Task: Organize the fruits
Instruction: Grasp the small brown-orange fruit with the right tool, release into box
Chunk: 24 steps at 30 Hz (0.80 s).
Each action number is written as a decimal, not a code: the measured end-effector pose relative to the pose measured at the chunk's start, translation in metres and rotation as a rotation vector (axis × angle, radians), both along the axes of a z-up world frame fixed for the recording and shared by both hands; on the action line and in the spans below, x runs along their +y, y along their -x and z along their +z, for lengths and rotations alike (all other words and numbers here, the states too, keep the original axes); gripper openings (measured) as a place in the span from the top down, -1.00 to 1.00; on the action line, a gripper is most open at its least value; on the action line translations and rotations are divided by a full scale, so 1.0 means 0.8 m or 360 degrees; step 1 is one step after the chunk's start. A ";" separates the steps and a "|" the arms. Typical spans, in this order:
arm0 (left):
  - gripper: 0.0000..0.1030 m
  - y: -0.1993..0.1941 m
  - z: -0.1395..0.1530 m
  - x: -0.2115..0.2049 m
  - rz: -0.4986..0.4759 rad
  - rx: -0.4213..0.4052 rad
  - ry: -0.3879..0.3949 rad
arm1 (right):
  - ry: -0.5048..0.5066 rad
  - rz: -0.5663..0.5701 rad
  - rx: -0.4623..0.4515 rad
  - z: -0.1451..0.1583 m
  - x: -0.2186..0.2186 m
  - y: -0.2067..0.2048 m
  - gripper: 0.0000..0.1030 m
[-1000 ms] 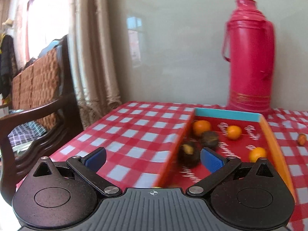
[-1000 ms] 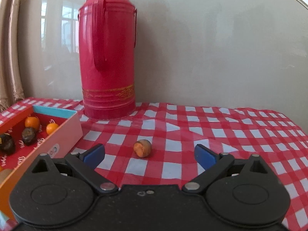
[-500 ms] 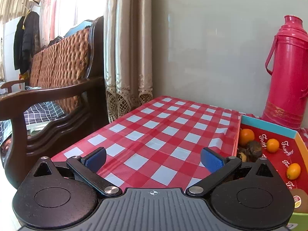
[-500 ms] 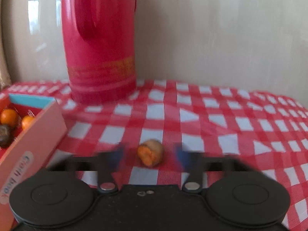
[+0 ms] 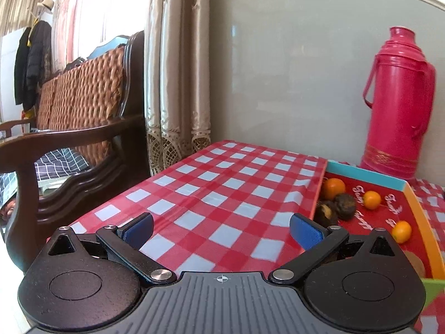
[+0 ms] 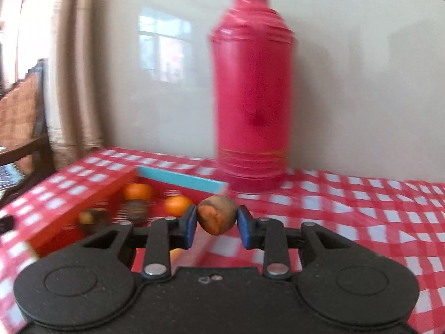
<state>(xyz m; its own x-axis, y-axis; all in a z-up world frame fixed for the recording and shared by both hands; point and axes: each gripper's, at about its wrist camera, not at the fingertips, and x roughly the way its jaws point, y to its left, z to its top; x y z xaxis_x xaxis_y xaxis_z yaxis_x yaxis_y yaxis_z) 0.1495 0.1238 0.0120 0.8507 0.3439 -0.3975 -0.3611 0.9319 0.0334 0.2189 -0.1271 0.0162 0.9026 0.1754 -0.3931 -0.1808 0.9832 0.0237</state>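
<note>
My right gripper [image 6: 217, 224] is shut on a small brown-and-orange fruit [image 6: 216, 215] and holds it in the air beside the near right edge of the red fruit box [image 6: 180, 179]. The box holds several oranges [image 6: 137, 191] and dark fruits [image 6: 136, 210]; the view is blurred. In the left wrist view the box [image 5: 417, 203] lies at the right with an orange [image 5: 333, 188], smaller oranges [image 5: 371, 199] and dark fruits [image 5: 345, 206]. My left gripper [image 5: 221, 229] is open and empty over the checked tablecloth, left of the box.
A tall pink thermos [image 6: 251, 94] stands behind the box against the wall, also in the left wrist view [image 5: 397, 103]. A wooden chair with a woven back [image 5: 83, 128] and curtains [image 5: 178, 66] stand left of the table edge. Red-white tablecloth [image 6: 361, 217] stretches right.
My right gripper closed on the small fruit, lifted it off the cloth and swung left toward the box. My left gripper drifted left, away from the box, still open.
</note>
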 end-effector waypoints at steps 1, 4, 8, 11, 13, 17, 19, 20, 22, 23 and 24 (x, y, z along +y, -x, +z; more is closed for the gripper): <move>-1.00 0.006 0.001 -0.001 -0.0001 -0.0007 0.0003 | -0.0008 0.0035 -0.0008 0.002 0.010 0.008 0.55; -1.00 0.024 0.003 -0.005 -0.0010 -0.0020 0.0008 | -0.0021 0.0096 -0.0009 0.003 0.031 0.019 0.55; -1.00 0.042 0.005 -0.008 -0.0026 -0.0028 -0.0013 | -0.0029 0.0142 0.0015 0.002 0.053 0.022 0.51; -1.00 0.051 0.006 -0.008 -0.0038 -0.0029 -0.0039 | 0.0031 0.0113 0.0001 0.006 0.065 0.023 -0.90; -1.00 0.055 0.005 -0.008 -0.0040 -0.0026 -0.0052 | 0.0017 0.0112 -0.0099 0.010 0.063 0.036 -0.89; -1.00 0.059 0.006 -0.007 -0.0040 -0.0026 -0.0012 | -0.0003 0.0082 -0.0165 0.017 0.048 0.064 -0.89; -1.00 0.070 0.009 -0.015 -0.0061 -0.0046 0.0016 | -0.0039 0.0044 -0.0232 0.021 0.030 0.090 -0.89; -1.00 0.078 0.010 -0.021 -0.0074 -0.0058 0.0022 | -0.0051 0.0026 -0.0248 0.025 0.021 0.106 -0.89; -1.00 0.096 0.012 -0.036 -0.0110 -0.0073 0.0039 | -0.0060 -0.0008 -0.0317 0.029 0.003 0.140 -0.89; -1.00 0.104 0.014 -0.045 -0.0130 -0.0082 0.0058 | -0.0059 -0.0028 -0.0352 0.029 -0.006 0.158 -0.89; -1.00 0.114 0.018 -0.055 -0.0155 -0.0104 0.0072 | -0.0063 -0.0048 -0.0374 0.029 -0.016 0.175 -0.89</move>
<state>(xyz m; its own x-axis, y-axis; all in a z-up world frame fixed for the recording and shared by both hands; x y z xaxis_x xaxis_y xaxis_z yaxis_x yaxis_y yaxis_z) 0.0587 0.0800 0.0261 0.9037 0.2415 -0.3536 -0.2690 0.9627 -0.0302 0.0790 -0.1396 0.0397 0.9735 0.1584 -0.1648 -0.1567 0.9874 0.0231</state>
